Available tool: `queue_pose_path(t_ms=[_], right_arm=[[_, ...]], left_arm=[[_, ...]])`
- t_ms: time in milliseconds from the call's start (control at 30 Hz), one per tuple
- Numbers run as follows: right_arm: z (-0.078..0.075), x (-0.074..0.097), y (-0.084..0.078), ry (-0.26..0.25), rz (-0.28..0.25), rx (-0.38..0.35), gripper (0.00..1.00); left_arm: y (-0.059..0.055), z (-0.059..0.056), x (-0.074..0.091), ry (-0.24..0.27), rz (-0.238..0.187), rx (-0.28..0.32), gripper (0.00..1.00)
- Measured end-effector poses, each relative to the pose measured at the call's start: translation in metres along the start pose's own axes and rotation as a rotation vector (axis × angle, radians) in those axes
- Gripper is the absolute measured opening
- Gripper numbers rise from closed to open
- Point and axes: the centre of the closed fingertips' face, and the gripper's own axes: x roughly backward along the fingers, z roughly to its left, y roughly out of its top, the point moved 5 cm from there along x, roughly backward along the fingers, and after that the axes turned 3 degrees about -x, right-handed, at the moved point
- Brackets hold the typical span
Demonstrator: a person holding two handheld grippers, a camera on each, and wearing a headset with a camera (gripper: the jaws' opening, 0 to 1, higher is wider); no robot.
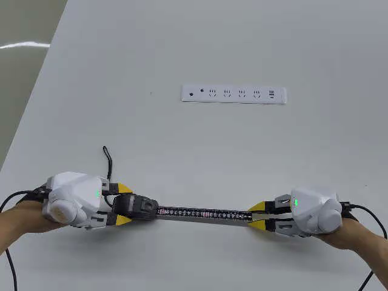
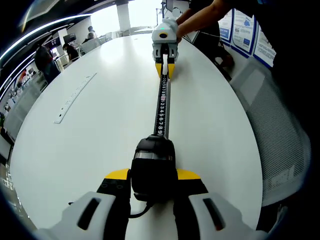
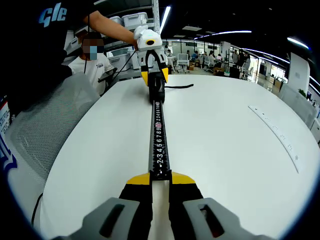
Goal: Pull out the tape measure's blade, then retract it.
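Note:
A black tape measure case (image 1: 137, 206) lies on the white table, gripped between the yellow-tipped jaws of my left gripper (image 1: 123, 203). In the left gripper view the case (image 2: 153, 167) fills the space between the jaws of that gripper (image 2: 153, 176). Its dark blade (image 1: 203, 213) with white numerals stretches rightward across the table to my right gripper (image 1: 257, 216), which is shut on the blade's end. The blade (image 3: 158, 140) runs straight away from the right gripper (image 3: 160, 179) to the case (image 3: 156, 91) in the right gripper view. A black wrist strap (image 1: 108, 159) trails behind the case.
A white power strip (image 1: 233, 94) lies flat at mid-table, beyond the blade. The table's left edge (image 1: 30, 94) borders a grey floor. Black cables run from both grippers toward the near edge. A mesh chair (image 2: 280, 135) stands beside the table.

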Motion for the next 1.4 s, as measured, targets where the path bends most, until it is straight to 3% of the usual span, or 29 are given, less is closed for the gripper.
queue_pose_path(t_ms=[1000,1400], right_arm=[[-0.003,0.015,-0.014,-0.001,0.006,-0.017,0.08],[-0.007,0.012,-0.015,-0.018,0.034,0.019,0.10]], left_arm=[[0.006,0.000,0.000,-0.006,0.016,0.010,0.28],[0.007,0.000,-0.002,-0.008,0.016,0.009,0.28]])
